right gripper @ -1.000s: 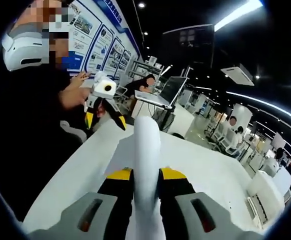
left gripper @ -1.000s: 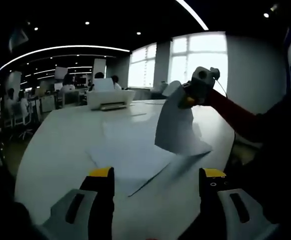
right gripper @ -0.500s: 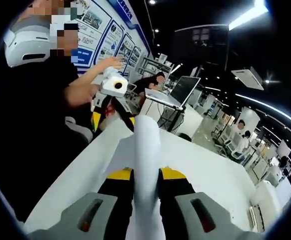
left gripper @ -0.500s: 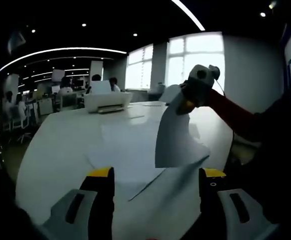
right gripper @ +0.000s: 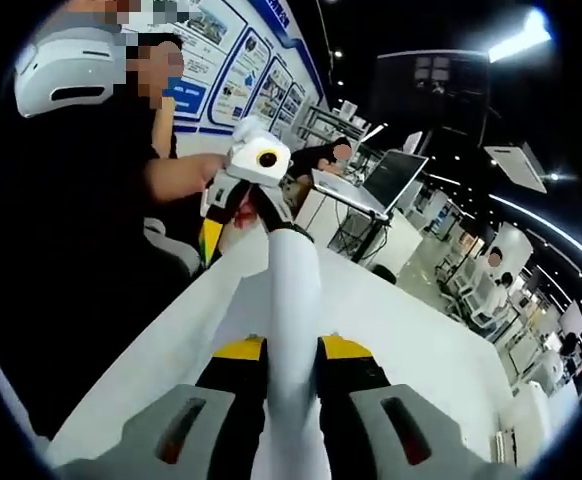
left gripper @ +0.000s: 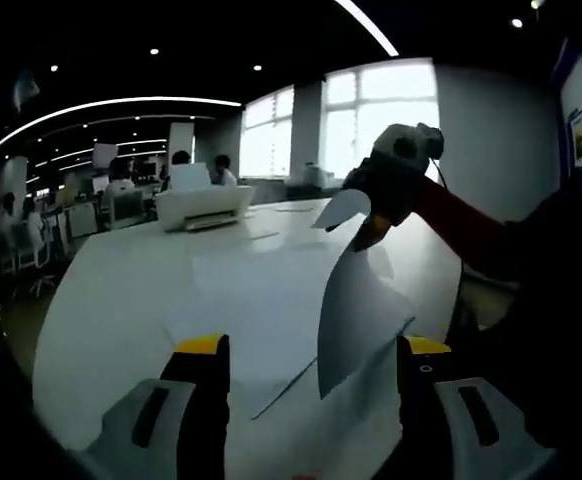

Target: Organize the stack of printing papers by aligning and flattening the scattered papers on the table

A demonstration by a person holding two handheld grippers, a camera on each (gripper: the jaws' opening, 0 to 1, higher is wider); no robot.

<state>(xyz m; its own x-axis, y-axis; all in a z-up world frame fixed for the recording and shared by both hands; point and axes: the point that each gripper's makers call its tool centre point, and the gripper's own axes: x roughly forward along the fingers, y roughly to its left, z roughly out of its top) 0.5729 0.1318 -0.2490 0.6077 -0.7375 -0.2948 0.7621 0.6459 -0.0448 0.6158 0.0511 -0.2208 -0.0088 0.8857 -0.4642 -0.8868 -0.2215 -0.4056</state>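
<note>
A white sheet of paper (left gripper: 356, 310) hangs curled above the white table (left gripper: 111, 300), with my right gripper (left gripper: 367, 226) shut on its top edge. In the right gripper view the same sheet (right gripper: 294, 290) runs up between the shut yellow-tipped jaws of my right gripper (right gripper: 292, 350). More loose papers (left gripper: 246, 300) lie flat and overlapping on the table. My left gripper (left gripper: 316, 346) stands open low over the near papers, holding nothing. From the other side, the left gripper (right gripper: 241, 222) sits open just beyond the sheet's far end.
A white printer (left gripper: 203, 205) stands at the table's far end, with single sheets (left gripper: 291, 208) near it. A person's red sleeve (left gripper: 461, 225) reaches in from the right. Desks, a laptop (right gripper: 391, 180) and seated people fill the office behind.
The right gripper has raised the sheet off the table, and its lower edge now hangs free nearer the left gripper. The left gripper stays open.
</note>
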